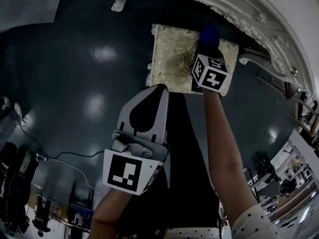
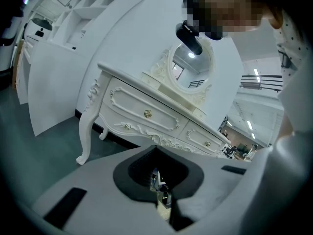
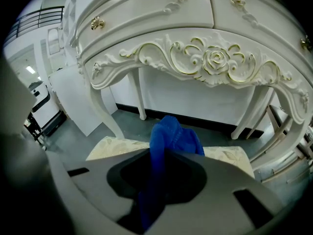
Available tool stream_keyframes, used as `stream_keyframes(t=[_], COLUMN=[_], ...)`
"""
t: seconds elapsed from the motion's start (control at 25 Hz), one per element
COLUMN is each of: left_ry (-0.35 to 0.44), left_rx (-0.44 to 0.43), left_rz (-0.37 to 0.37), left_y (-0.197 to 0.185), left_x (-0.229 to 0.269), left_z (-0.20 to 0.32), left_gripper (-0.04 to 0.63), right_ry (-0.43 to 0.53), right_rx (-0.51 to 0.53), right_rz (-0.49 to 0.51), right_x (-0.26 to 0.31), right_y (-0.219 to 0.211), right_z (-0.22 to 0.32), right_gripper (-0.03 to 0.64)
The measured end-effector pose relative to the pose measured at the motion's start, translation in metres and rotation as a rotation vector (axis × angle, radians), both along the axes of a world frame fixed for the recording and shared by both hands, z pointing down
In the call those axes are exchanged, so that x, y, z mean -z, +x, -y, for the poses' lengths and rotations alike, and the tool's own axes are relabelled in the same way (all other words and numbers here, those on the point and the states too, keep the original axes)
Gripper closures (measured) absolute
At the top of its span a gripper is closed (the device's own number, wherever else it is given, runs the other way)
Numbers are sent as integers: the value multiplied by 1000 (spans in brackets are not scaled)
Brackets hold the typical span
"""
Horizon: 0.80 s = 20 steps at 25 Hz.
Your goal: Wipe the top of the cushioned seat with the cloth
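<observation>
Clamping unit: right gripper [image 3: 157, 173], jaws closed tight on a blue cloth [image 3: 172, 133], which bunches up past the tips toward the far side.

Beneath it: cushioned seat [image 3: 113, 148], pale damask top with a leaf pattern. The cloth sits over its far part, right of middle. Whether it touches the fabric cannot be told.

Left gripper [image 1: 160, 87]: jaws together, nothing held, tips near the seat's near left corner, taking no part.

Beyond the seat: white dressing table [image 3: 205, 58], carved apron with gilt scrollwork and a central rose, gilt drawer pulls [image 3: 98, 22], curved legs. Oval mirror [image 2: 190, 68] on top, seen in the left gripper view.

Floor [image 1: 75, 83]: dark, glossy, with light reflections.

Step in hand, as judged: cloth positioned over the seat, wiping at or near its start; no wiped area can be distinguished.

Next move calls for lowering the cloth flat onto the cushion and drawing it left and nearward in overlapping strokes, clear of the apron close behind.

Writing: none legible. Each marker cube [image 1: 210, 72] bears only black-and-white square patterns. No brand or label found.
</observation>
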<state>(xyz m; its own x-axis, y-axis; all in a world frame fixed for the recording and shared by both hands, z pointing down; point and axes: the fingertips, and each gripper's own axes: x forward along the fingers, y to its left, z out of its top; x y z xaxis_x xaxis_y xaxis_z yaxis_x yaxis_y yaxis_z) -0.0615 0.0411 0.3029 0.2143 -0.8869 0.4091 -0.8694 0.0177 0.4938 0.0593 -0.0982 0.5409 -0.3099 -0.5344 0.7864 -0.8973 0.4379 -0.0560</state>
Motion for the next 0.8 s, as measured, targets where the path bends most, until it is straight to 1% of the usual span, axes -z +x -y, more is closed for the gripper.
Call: stream_keyframes(t=[0.48,0.8], left_ry=[5,-1], left_rx=[32,63], left_rz=[9,-6], left_y=[-12,-18], left_x=[0,2], left_z=[-5,-14], left_gripper=[598,598], right_ry=[-2,-5], right_rx=[13,49], right_rz=[-1,16], right_x=[-1,1], right_y=[-15,-37], right_z=[-2,-9], right_gripper=[540,540])
